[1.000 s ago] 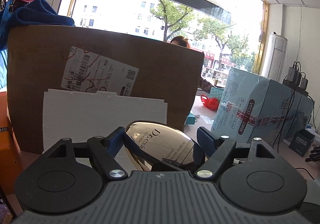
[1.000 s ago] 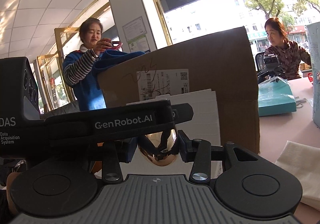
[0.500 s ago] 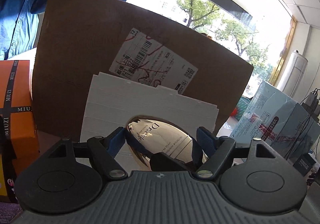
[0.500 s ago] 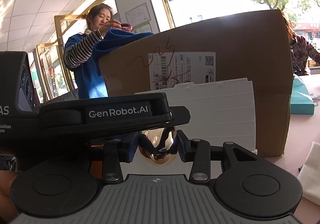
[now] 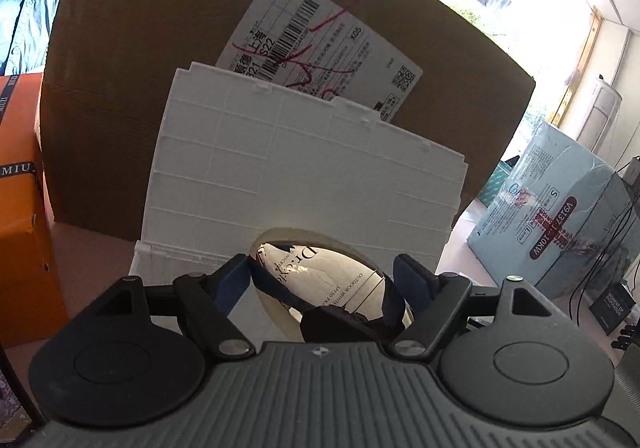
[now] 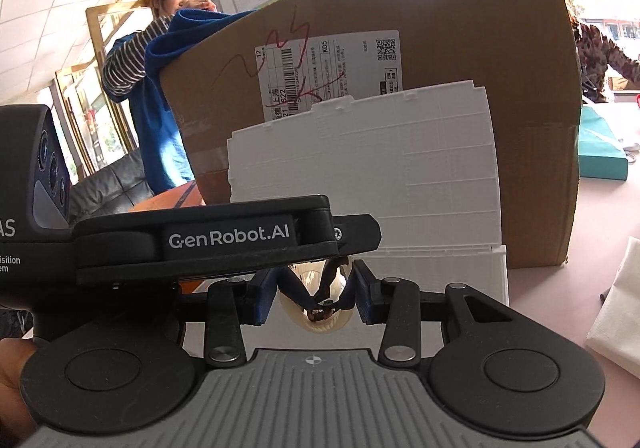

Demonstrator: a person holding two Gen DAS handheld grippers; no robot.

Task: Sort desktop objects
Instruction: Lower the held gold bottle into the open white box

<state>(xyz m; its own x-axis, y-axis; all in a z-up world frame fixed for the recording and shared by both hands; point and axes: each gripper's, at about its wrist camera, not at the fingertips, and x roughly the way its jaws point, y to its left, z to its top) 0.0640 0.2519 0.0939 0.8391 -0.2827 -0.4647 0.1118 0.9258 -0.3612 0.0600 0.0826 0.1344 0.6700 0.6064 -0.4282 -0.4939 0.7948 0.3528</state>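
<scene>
I have the gold tube (image 5: pixel 320 284) between both tools at once; my left gripper (image 5: pixel 322 280) pinches its broad body, blue pads pressed to either side, and my right gripper (image 6: pixel 314 290) is closed on its narrow end, seen end-on as a small gold oval (image 6: pixel 316 304) just below the left tool's black body. The tube sits directly ahead of both cameras, clear of the desk as far as I can judge.

Straight beyond my fingers stands a white ribbed plastic organiser (image 5: pixel 304 176), its tall back panel upright and a low front wall (image 6: pixel 440 272) just past the tube; I cannot see what, if anything, lies inside it. Behind it, touching or nearly so, is a big cardboard box (image 5: pixel 132 68); its top is out of view. To my left is an orange box (image 5: pixel 24 232); to my right a pale blue carton (image 5: pixel 560 216) and, farther back, a teal box (image 6: pixel 600 152).

Writing: the tube reads "Dr.", then letters I cannot make out, and "OUTDOOR WHITE"; the left tool carries "GenRobot.AI" (image 6: pixel 228 238); the shipping label (image 5: pixel 320 48) shows "S22", "K05", a barcode and red scrawl; the orange box band reads "MIU"; the blue carton "V9137".

Room is tight ahead and left; the pink desk (image 6: pixel 540 288) lies open to my right, up to a folded white cloth (image 6: pixel 616 316).
</scene>
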